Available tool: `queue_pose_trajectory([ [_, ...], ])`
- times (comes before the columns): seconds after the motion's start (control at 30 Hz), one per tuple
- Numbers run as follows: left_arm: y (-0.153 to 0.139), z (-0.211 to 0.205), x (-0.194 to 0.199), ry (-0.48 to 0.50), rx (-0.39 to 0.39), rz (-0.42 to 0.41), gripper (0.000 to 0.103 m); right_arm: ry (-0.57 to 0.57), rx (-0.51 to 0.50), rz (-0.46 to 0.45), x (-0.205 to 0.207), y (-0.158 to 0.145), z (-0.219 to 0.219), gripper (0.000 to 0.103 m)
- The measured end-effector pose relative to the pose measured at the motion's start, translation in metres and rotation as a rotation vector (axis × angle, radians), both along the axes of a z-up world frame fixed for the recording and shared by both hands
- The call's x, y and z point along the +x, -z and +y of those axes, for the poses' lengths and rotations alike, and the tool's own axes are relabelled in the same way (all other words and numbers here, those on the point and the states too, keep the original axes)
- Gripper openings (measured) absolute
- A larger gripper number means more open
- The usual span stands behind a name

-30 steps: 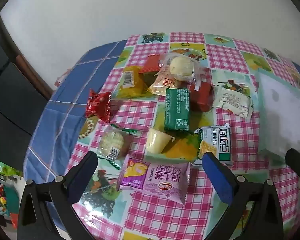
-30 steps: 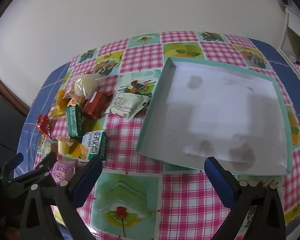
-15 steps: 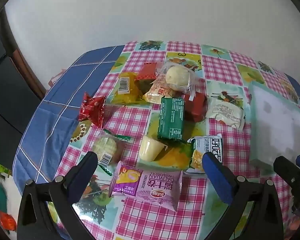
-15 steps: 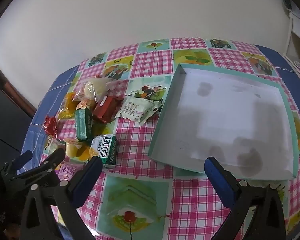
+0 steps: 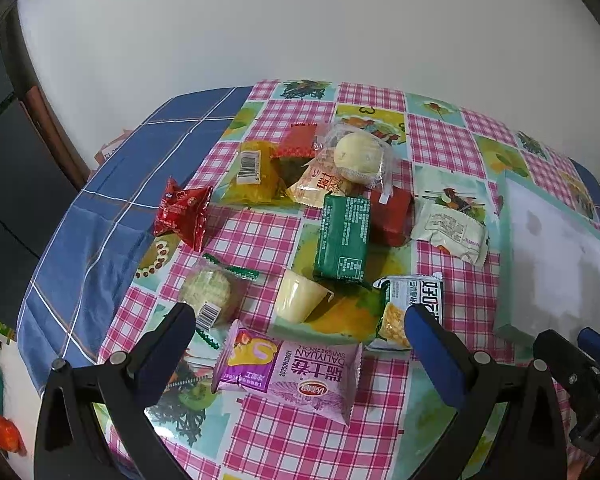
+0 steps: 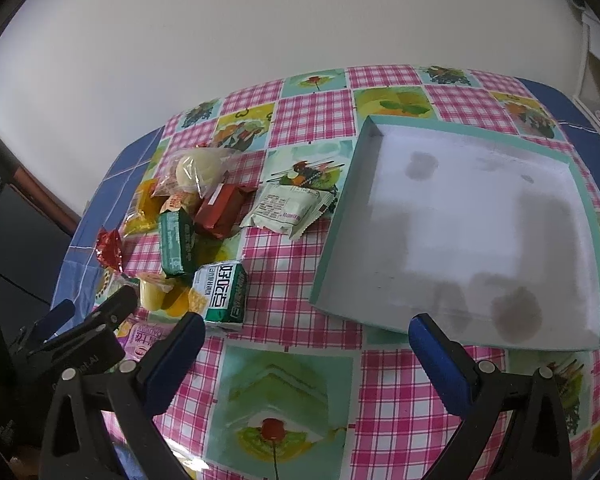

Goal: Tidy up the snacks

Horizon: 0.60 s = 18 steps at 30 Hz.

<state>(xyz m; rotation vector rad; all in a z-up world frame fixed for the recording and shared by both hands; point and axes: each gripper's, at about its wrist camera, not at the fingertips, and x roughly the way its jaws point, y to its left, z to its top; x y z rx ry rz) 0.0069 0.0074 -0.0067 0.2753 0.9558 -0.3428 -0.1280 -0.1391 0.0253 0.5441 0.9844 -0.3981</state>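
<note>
With both grippers, left [image 5: 296, 340] and right [image 6: 304, 340], gaping wide and empty, I'm eyeing the purple roll packet [image 5: 288, 372] at 6 o'clock. Looks light, crinkly, squishy, so I'd pinch across its middle. Tray [image 6: 340, 216] sits at 3.

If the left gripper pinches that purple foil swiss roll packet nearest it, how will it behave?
The purple foil swiss roll packet looks puffy and air-filled, so it is probably light and would give under the pads. Its glossy film may slip. The cake inside is likely soft, so a hard pinch by the open left gripper might crush it.
</note>
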Motion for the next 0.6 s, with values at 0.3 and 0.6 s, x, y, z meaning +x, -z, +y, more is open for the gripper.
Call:
queue_pose_trajectory([
  [0.3,-0.0012,-0.0005,0.0004,0.018,0.046,-0.016,0.103,0.002,-0.004,0.011,0.0014,0.0017,-0.0010,0.103],
  [0.6,-0.0035,0.0070,0.0042,-0.007,0.065,-0.020,0.103,-0.010,-0.023,0.030,0.0038,0.0032,0.0025,0.103],
])
